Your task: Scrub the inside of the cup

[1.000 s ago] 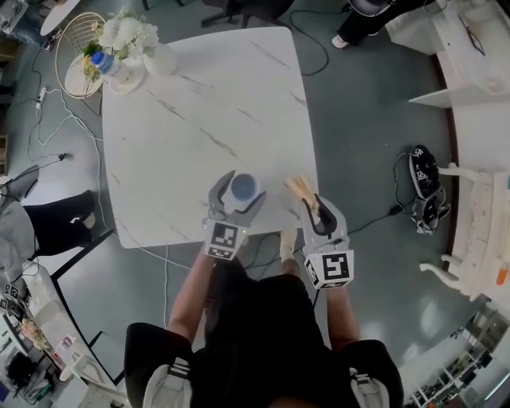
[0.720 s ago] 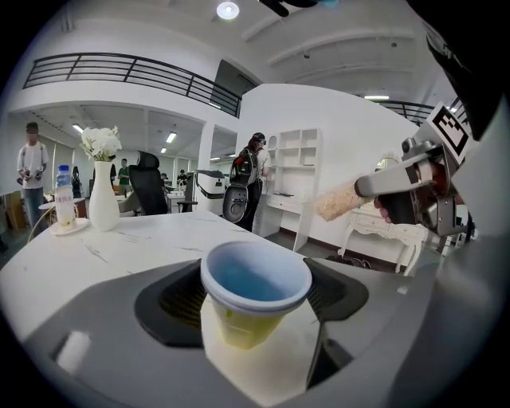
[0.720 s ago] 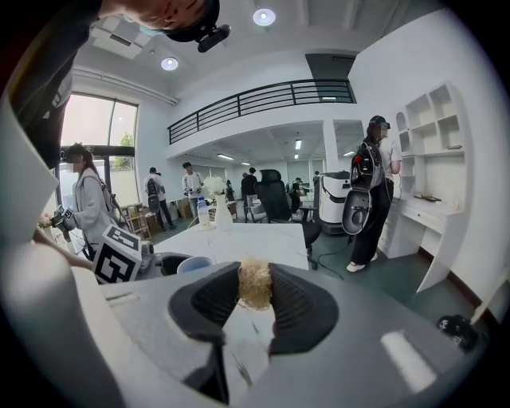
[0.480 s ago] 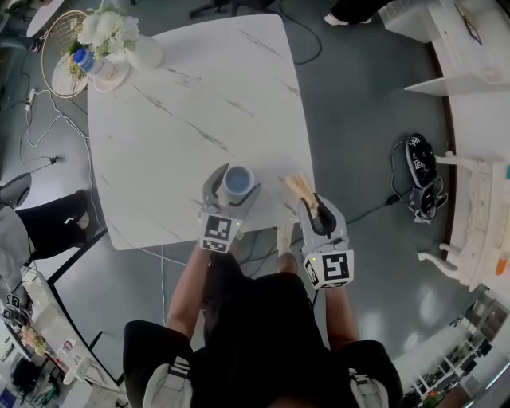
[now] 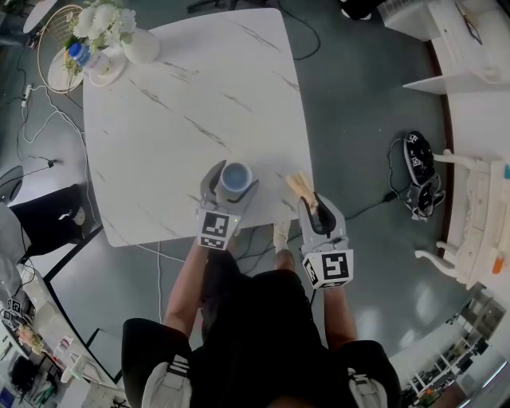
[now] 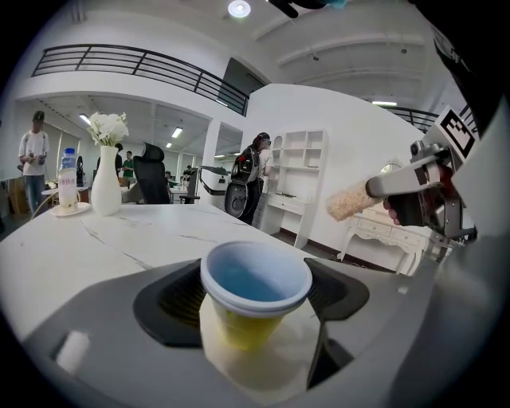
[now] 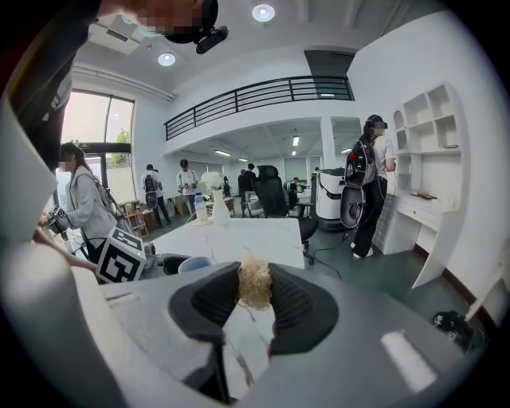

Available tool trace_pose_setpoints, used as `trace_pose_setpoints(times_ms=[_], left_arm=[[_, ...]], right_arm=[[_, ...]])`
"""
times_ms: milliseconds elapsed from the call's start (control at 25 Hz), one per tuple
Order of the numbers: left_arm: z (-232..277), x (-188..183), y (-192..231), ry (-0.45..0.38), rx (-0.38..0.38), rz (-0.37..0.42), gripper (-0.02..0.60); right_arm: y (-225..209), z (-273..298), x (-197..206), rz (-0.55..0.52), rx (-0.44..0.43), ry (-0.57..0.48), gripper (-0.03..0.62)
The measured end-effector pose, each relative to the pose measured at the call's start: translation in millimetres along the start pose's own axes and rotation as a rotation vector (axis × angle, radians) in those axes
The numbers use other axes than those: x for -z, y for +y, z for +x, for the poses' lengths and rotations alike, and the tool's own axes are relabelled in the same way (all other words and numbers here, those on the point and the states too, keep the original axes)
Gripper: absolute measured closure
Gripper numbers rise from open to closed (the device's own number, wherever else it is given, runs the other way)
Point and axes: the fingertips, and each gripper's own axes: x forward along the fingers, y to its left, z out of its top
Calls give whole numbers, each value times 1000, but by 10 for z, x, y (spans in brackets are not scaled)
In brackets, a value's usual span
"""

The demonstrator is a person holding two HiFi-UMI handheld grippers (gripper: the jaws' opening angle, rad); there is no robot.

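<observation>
At the far left corner of the counter (image 5: 199, 103) stand a white vase (image 5: 142, 46) of white flowers (image 5: 100, 17) and, just beside it, a plate (image 5: 107, 76) bearing a bottle (image 5: 80, 54) with a blue cap. Off the counter's right side a dark bundle (image 5: 418, 171) lies on the floor (image 5: 358, 119) near white furniture (image 5: 470, 223) (shoes, perhaps; it is too small to be sure). In the room behind, a person with a backpack (image 7: 368, 187) stands by white shelves (image 7: 426, 151).

The cup (image 6: 255, 279) is upright by the counter's near edge. It is yellow outside and blue inside, and its mouth shows only that blue wall and bottom. The left claw (image 6: 256, 296) stands wide around it, with a pad pressed against each side. The right claw (image 7: 255, 296) is closed on a straw-coloured brush (image 7: 255, 280), its bristles pointing away from the person. The brush is right of the cup and apart from it, with the left claw's right jaw between them.
</observation>
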Motion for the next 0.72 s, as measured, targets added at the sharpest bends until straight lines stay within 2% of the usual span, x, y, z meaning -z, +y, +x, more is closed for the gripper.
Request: trace_pose_setpoints(times_ms=[240, 720], left_arm=[[-47, 31, 4, 3, 3, -22, 140], [-306, -89, -26, 14, -37, 12, 133]], right_arm=[[41, -42, -21, -7, -1, -8, 487], [82, -195, -176, -23, -12, -43, 487]])
